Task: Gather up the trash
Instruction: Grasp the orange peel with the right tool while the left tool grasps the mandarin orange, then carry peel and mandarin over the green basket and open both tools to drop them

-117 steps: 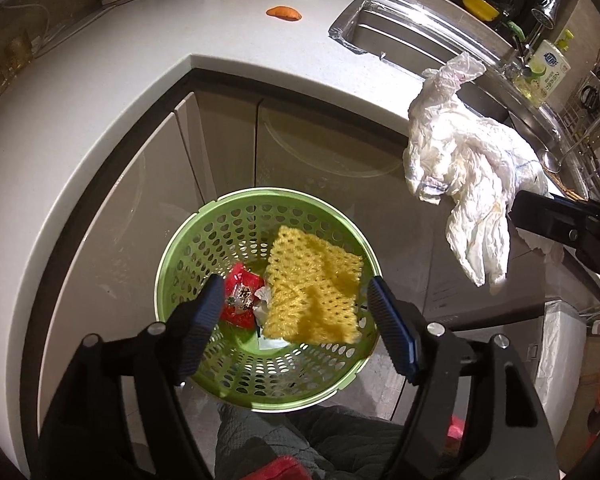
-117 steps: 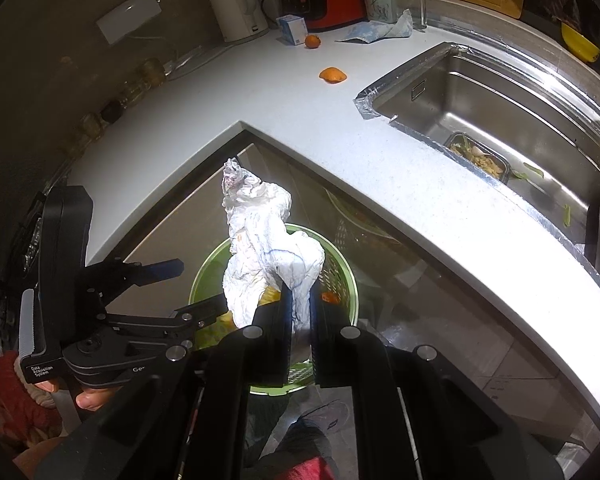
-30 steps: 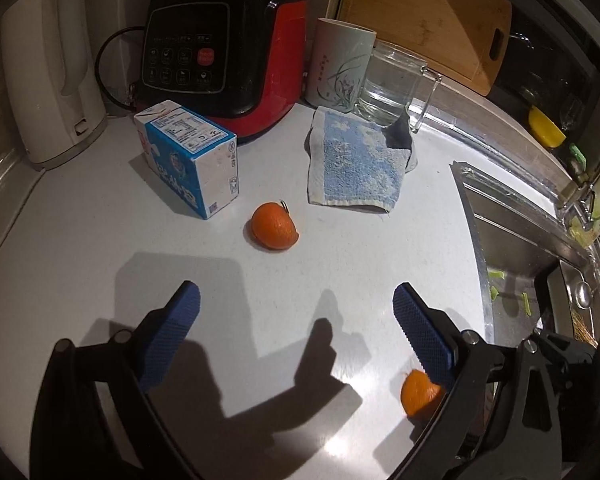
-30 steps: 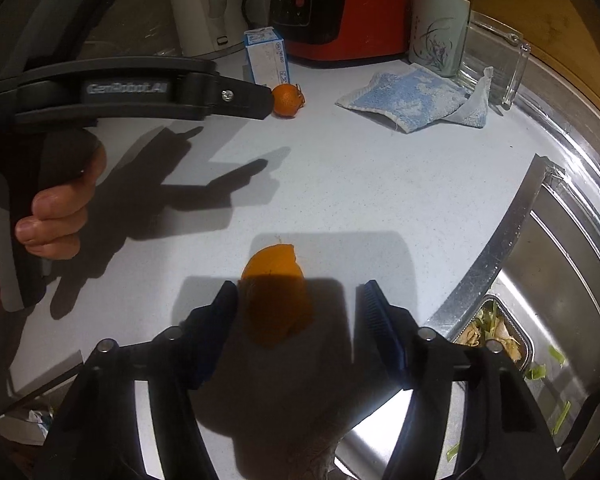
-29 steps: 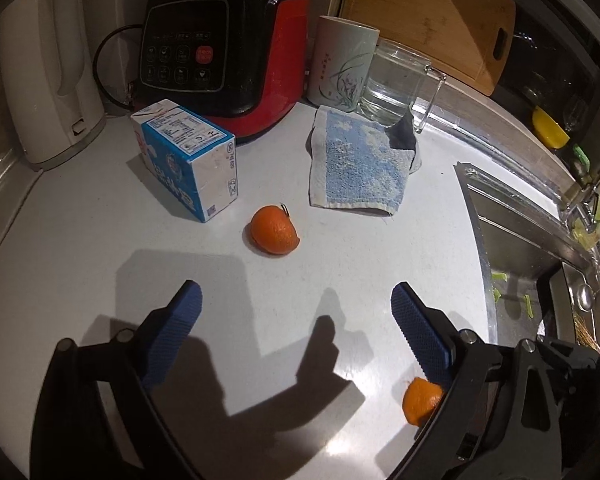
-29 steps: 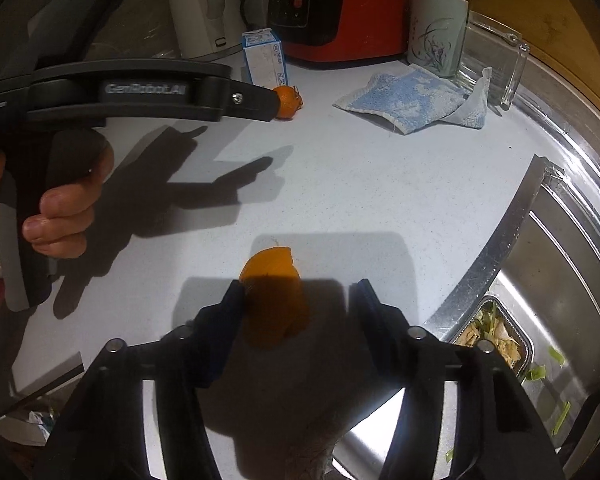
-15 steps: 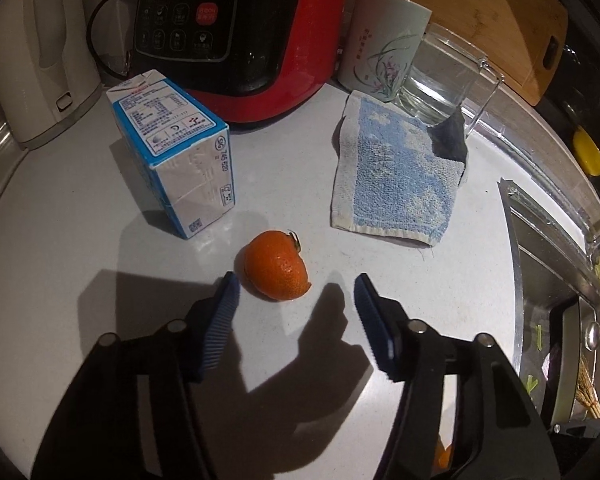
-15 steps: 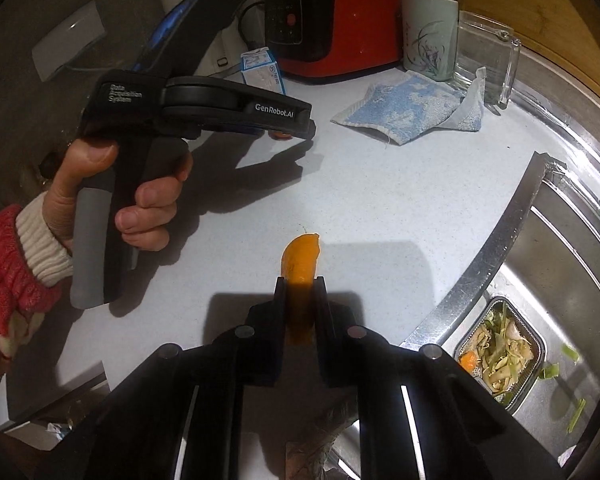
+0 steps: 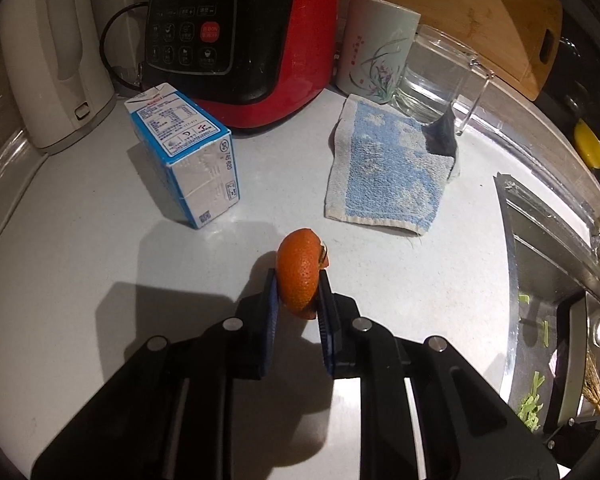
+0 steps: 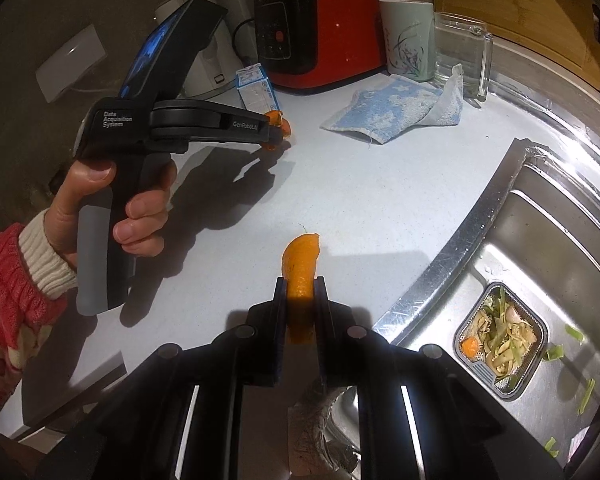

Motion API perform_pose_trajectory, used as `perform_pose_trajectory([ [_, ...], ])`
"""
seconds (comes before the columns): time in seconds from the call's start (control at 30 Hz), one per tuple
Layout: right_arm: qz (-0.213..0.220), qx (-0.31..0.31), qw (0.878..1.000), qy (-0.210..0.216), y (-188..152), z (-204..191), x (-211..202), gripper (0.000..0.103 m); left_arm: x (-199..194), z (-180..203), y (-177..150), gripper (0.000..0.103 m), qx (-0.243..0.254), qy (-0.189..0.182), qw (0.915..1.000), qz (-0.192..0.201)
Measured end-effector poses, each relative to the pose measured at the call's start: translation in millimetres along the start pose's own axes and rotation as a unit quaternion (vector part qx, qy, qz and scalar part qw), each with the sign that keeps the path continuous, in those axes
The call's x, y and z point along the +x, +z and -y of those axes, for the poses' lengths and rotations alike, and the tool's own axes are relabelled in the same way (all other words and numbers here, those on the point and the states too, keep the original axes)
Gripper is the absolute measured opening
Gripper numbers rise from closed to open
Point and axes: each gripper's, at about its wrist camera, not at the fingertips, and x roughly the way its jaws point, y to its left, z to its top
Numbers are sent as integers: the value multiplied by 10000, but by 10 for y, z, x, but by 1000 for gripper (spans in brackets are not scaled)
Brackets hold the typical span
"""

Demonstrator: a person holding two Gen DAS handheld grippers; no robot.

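A dark orange peel point(image 9: 299, 266) sits between the blue pads of my left gripper point(image 9: 298, 282), whose jaws are closing and press on its sides just above the white counter point(image 9: 80, 240). In the right wrist view a hand point(image 10: 140, 216) holds that left gripper point(image 10: 275, 128), with the peel point(image 10: 278, 119) at its tip. My right gripper point(image 10: 301, 285) is shut on a second, curved strip of orange peel point(image 10: 302, 258), lifted over the counter near the sink's edge.
A blue-and-white carton point(image 9: 184, 160) stands left of the held peel, and a blue towel point(image 9: 384, 176) lies to its right. Behind are a white kettle point(image 9: 56, 52), a red appliance point(image 9: 240, 40), a mug point(image 9: 374, 48) and a glass jug point(image 9: 440, 80). The steel sink point(image 10: 540, 240) holds a strainer of scraps point(image 10: 500, 340).
My left gripper moved in over the far peel and its jaws closed onto it. My right gripper closed on the near peel and lifted it slightly.
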Motion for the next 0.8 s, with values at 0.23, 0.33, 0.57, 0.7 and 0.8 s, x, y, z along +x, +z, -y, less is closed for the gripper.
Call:
perform_pose_trajectory([
  [0.23,-53,-36,10000,39,-259,-184,-307,14,-634,85,-525,18,-162,-3,9999,32],
  [0.33,-124,-130,9998,98,-425,-283,-458,14,-940,120,-877,18,-294,44,9996,15],
  [0.57,-323,-393,9985,224,-962,-636,-813,14,-1523,251,-1755,18,-482,95,9986,-197],
  [0.7,-483,-382,9979,210,-1309,-842,-948,14,-1781,283,-2273,18,-394,80,9984,-386],
  [0.8,-487,-194,9986,116,-1571,-985,-1056,14,-1939,296,-2619,19,-212,-6,9987,-456],
])
